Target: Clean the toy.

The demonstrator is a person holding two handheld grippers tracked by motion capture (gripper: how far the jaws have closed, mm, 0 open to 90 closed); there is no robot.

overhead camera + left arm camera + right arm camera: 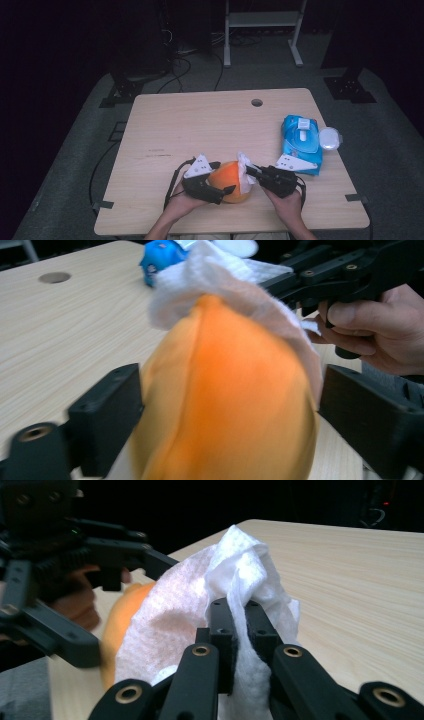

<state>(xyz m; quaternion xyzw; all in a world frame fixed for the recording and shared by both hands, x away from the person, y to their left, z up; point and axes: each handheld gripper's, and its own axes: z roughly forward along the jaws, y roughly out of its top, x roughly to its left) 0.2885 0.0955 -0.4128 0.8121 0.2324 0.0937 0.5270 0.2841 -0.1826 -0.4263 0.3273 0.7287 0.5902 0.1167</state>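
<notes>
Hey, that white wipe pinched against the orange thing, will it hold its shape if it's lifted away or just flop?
Probably flop: the wipe is crumpled in folds and drapes over the orange object's curve. It looks thin, since orange shows faintly through it, so likely very light. The right claw squeezes it flat, suggesting it is soft and could tear if tugged hard.

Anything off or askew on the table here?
Nothing stands out. The left gripper holds the orange ball, the right gripper presses a white wipe on it. The blue wipe pack lies flat, with a small clear lid beside it near the table edge.
</notes>
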